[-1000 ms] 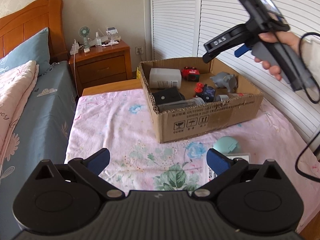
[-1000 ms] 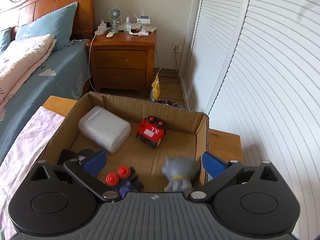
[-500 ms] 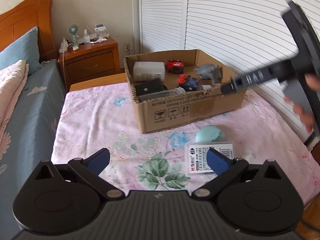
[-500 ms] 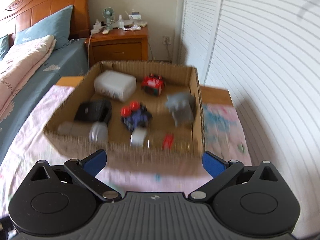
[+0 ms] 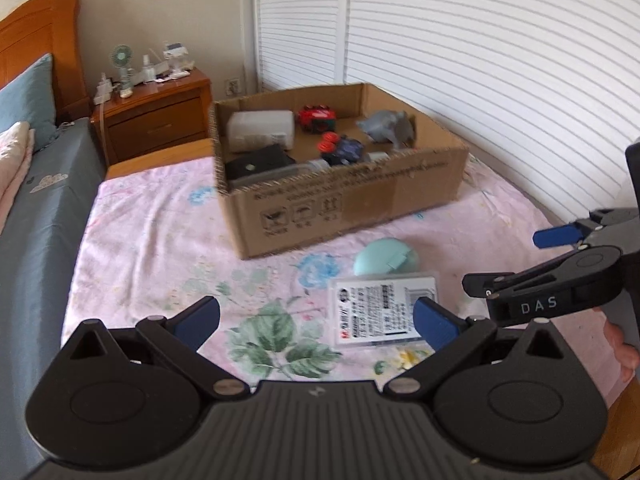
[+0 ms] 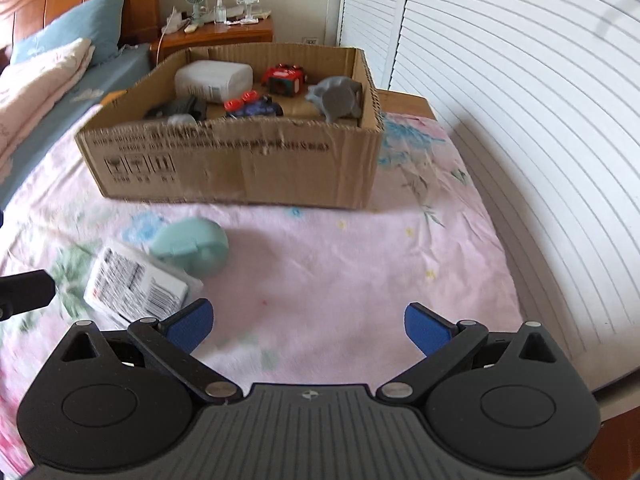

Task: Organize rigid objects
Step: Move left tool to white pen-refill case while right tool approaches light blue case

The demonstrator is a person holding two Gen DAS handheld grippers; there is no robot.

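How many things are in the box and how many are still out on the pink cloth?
In the cardboard box: at least 7 (some are half hidden)
On the cloth: 2, the mint green case and the flat white packet
Total: at least 9

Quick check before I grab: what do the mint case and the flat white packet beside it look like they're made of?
Mint case: probably hard plastic, matte; smooth moulded curves with a small latch tab. Flat packet: looks like a printed card in clear glossy plastic; its edge shines, and a barcode shows. Blur leaves both uncertain.
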